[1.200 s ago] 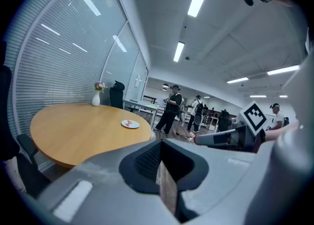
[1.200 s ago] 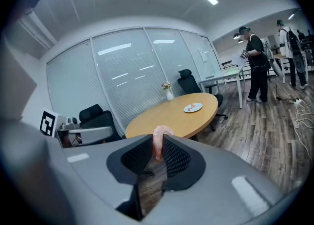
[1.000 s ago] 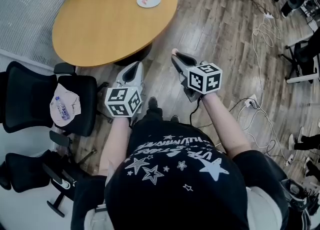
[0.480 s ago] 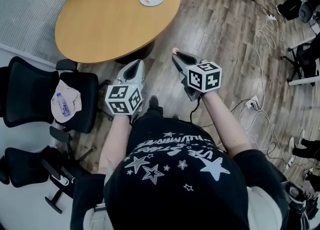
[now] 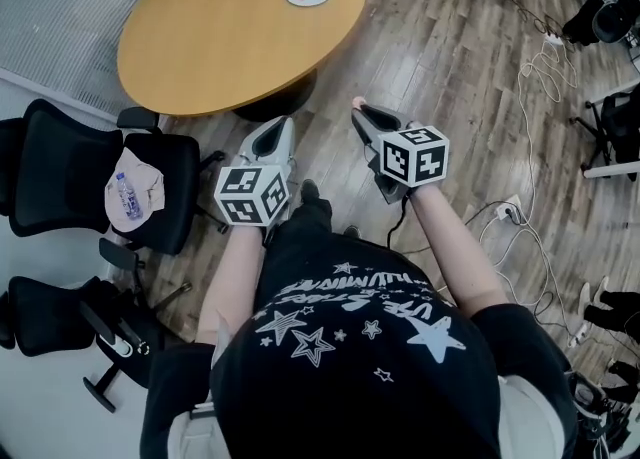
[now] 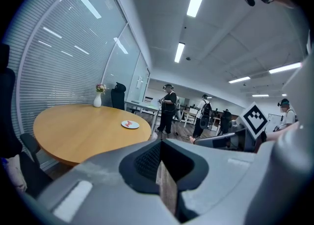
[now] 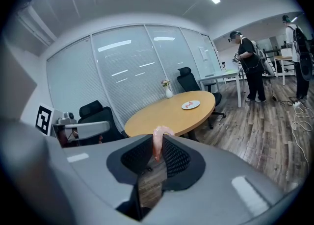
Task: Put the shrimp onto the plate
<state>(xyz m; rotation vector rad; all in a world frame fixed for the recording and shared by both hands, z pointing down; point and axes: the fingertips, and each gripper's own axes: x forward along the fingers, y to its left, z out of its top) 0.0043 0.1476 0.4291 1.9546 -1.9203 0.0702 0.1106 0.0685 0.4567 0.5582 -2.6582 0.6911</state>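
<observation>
Shrimp point(image 7: 157, 145), pink and curled, sits pinched upright between the two jaws of our right claw point(image 5: 362, 112), its upper end poking out past their tips, so that claw is clenched on it. We hold it over the wooden floor point(image 5: 450, 77), short of the round wooden surface point(image 5: 220, 37), which lies ahead of the claw and a little to its left. On the far part of that surface, well apart from the claw, rests the white plate point(image 7: 190, 105) with something red on it. Beyond the plate, near the far edge, stands a small white vase point(image 7: 168, 91) with flowers. Our left claw point(image 5: 272, 135) hovers just beside the right one, to its left, also over the floor; its jaws are drawn together to a thin slit with nothing between them. Further left of it is a black office chair point(image 5: 60, 147) with a cloth and a bottle point(image 5: 124, 197) on the seat. White cables point(image 5: 520, 77) trail on the floor to the right of the right claw.
</observation>
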